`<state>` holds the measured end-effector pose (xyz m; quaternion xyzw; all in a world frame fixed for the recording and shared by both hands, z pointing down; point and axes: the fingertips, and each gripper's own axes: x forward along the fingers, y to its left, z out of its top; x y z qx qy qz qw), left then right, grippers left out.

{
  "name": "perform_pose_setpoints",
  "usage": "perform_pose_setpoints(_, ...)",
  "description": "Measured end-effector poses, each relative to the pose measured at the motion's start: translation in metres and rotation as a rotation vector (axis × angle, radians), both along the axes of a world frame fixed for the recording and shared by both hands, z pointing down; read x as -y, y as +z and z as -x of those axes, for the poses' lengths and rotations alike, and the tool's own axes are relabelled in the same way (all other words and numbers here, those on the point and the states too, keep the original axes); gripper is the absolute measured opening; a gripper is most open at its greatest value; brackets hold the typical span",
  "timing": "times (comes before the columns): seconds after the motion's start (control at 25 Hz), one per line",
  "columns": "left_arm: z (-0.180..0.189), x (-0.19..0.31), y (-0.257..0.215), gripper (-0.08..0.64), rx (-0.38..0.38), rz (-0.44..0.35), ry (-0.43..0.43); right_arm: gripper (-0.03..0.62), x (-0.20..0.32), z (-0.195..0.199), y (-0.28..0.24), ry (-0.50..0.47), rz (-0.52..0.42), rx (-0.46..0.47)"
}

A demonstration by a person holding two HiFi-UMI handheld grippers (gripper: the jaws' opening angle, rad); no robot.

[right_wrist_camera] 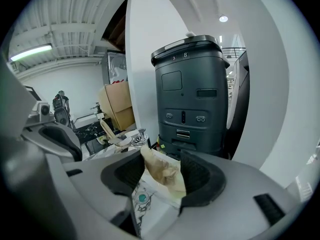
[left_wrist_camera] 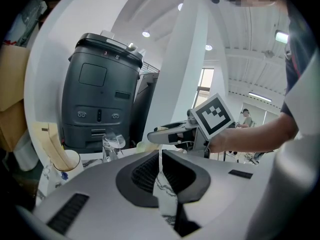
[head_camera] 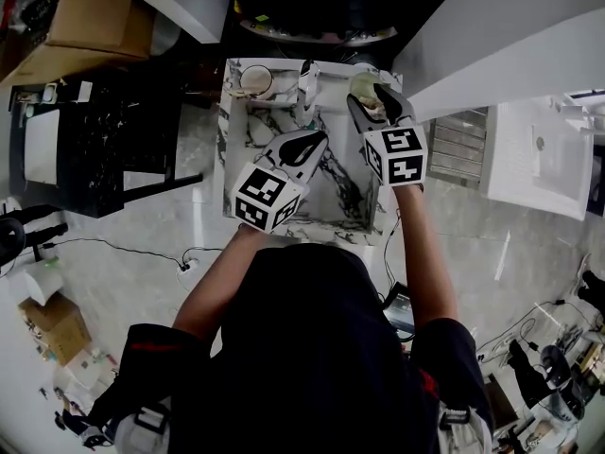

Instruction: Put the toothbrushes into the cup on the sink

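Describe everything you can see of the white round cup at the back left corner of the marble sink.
The white round cup stands upright, mouth open, on the back left corner of the black-veined white marble sink, left of the shiny tap. It looks like smooth ceramic or plastic and has a small blue mark low on its side. A flat beige stick, perhaps a toothbrush handle, stands in it and leans out over the rim. Nothing else is seen touching it.
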<state>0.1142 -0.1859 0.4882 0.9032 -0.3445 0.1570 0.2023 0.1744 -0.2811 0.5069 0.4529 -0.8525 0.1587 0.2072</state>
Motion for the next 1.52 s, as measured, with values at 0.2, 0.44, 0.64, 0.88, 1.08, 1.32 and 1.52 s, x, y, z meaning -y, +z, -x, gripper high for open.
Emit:
perform_pose_setpoints(0.2,-0.002,-0.004,-0.007,0.029,0.001,-0.022,-0.014,0.212,-0.008,-0.003,-0.012,-0.002,-0.021,0.018)
perform_pose_setpoints(0.44,-0.008,-0.016,-0.014,0.029,0.007,-0.05,-0.032,0.21,-0.025,-0.013,-0.023,0.0,-0.045,0.036)
perform_pose_setpoints(0.64,-0.015,-0.028,-0.02,0.029,0.012,-0.071,-0.05,0.21,-0.044,-0.022,-0.03,-0.01,-0.054,0.056)
perform_pose_setpoints(0.88,-0.02,-0.045,-0.022,0.029,0.011,-0.091,-0.083,0.21,-0.07,-0.031,-0.034,-0.03,-0.056,0.075)
perform_pose_setpoints(1.08,-0.022,-0.059,-0.025,0.029,0.01,-0.105,-0.098,0.21,-0.092,-0.034,-0.031,-0.051,-0.039,0.086)
perform_pose_setpoints(1.32,-0.02,-0.069,-0.029,0.029,0.023,-0.112,-0.111,0.209,-0.111,-0.028,-0.034,-0.082,-0.026,0.129)
perform_pose_setpoints(1.52,-0.018,-0.076,-0.038,0.029,0.032,-0.124,-0.112,0.207,-0.12,-0.021,-0.037,-0.096,-0.02,0.156)
